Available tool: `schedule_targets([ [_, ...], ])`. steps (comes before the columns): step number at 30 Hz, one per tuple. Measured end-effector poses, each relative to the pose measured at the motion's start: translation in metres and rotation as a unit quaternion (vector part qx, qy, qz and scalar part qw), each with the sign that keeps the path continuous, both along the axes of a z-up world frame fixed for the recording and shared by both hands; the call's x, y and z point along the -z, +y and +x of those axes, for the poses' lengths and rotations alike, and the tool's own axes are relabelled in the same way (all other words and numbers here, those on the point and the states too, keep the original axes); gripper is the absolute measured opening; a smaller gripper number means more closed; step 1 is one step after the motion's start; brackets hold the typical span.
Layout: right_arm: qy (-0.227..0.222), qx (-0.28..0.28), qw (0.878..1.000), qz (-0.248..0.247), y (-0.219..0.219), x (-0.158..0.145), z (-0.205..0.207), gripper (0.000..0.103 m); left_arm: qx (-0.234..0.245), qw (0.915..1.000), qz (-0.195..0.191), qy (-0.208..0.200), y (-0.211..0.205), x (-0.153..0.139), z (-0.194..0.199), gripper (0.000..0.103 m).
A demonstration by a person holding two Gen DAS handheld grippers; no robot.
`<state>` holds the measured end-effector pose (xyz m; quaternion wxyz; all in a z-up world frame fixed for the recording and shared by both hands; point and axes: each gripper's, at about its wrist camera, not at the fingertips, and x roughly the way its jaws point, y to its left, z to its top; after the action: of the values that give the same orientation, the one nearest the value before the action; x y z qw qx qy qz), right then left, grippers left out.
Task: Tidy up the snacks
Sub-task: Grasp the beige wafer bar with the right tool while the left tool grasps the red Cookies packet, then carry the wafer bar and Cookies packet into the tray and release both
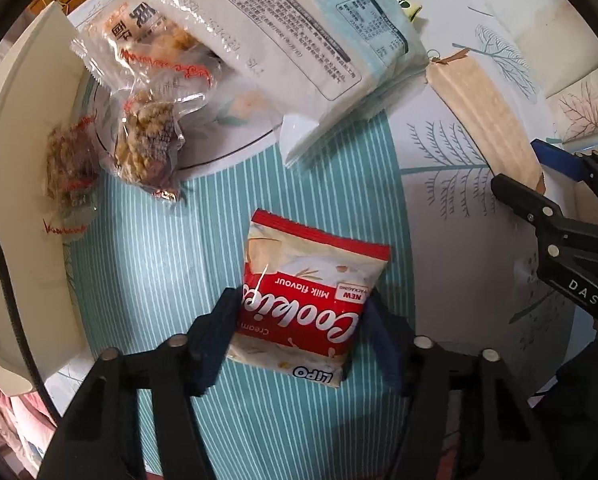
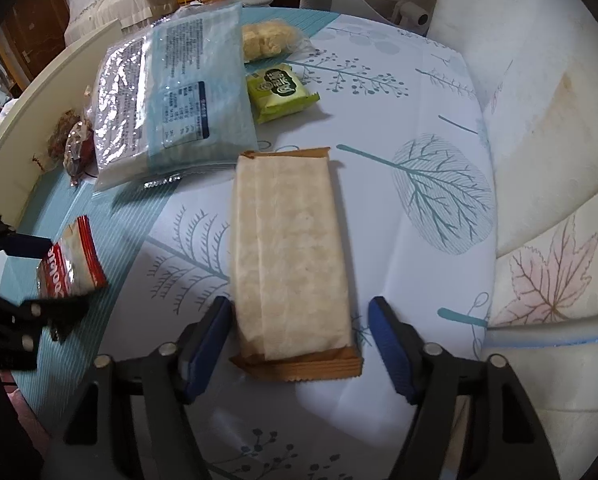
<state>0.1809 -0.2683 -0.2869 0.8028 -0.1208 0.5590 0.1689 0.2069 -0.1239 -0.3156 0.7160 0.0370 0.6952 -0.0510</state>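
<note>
My left tool (image 1: 301, 328) pinches a red cookie pack (image 1: 307, 300) lying on the striped counter (image 1: 159, 240). My right tool (image 2: 301, 334) straddles a tan wrapper (image 2: 291, 256), the pads not visibly pressing it. Farther off lie a big clear bag (image 2: 171, 104), a green packet (image 2: 279, 90) and nut snacks (image 1: 147, 148).
</note>
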Motion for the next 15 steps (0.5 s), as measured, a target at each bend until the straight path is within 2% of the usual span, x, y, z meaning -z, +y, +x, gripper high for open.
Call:
schedule_targets([
  [1,-0.001,-0.002,1.000,0.000,0.000,-0.001,0.000,0.060,0.001,1.0000,0.000,0.000,-0.001,0.000,0.000,0.060],
  [5,0.001,-0.008,1.000,-0.002,0.002,-0.003,-0.003,0.055,0.005,1.0000,-0.001,-0.003,0.004,-0.002,0.004,0.051],
  [10,0.014,-0.010,1.000,-0.002,0.003,-0.005,-0.006,0.055,0.006,1.0000,-0.003,-0.006,0.008,-0.004,0.003,0.047],
  [15,0.026,0.011,0.999,0.023,0.002,-0.012,-0.013,0.055,0.010,0.9999,-0.005,-0.004,0.018,-0.008,-0.012,0.046],
])
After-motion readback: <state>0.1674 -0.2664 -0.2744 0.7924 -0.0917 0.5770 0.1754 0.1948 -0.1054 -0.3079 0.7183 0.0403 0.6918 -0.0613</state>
